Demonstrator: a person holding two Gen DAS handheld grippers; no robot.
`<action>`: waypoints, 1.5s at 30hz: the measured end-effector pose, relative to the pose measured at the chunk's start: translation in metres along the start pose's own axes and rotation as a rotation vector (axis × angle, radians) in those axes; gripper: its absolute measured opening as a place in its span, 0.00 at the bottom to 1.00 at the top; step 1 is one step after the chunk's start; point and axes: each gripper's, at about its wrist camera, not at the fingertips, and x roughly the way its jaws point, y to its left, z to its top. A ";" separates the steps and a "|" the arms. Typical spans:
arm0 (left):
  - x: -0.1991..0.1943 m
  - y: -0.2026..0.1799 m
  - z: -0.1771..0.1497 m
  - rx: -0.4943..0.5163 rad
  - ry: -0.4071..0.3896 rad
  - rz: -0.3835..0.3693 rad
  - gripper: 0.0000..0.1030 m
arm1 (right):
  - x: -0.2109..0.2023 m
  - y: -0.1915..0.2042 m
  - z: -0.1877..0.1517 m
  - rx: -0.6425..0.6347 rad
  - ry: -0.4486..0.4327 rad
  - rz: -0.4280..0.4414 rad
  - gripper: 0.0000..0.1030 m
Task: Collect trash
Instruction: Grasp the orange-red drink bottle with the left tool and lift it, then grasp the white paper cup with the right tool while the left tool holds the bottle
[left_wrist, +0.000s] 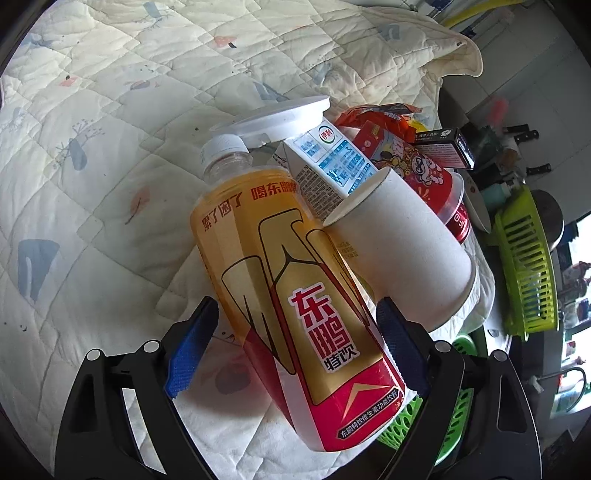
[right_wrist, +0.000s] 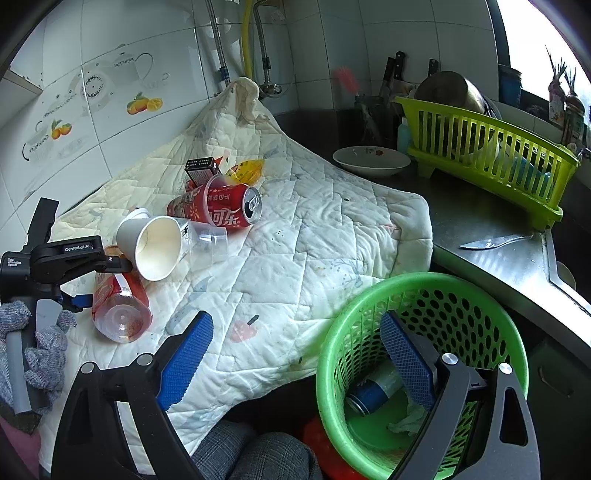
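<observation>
The left gripper straddles the bottle on the quilt, spread, pads not touching, a paper cup and carton crowding it, while the right gripper gapes empty over the basket.

I see the quilt spread over the counter, reaching back to the wall. On it, near the left, lies the bottle, between my left gripper's fingers. Just behind the bottle lies the paper cup, touching it, its mouth toward me. Farther back lies the can, with a carton and a lid on the far left of the pile and a box behind it. Off the quilt's near right edge stands the basket, with a second can inside it. My right gripper hangs near the basket. On the far right counter sits a rack, a bowl to its left, and a knife lying nearer.
</observation>
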 end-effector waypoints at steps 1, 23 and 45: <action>0.002 0.001 0.000 -0.010 0.006 -0.011 0.83 | 0.000 0.000 0.000 0.001 0.001 -0.001 0.86; -0.043 0.023 0.002 0.107 -0.087 -0.017 0.70 | 0.013 0.034 0.008 -0.065 0.029 0.078 0.86; -0.045 0.045 0.019 0.219 -0.040 0.126 0.70 | 0.041 0.106 0.030 -0.278 0.061 0.171 0.86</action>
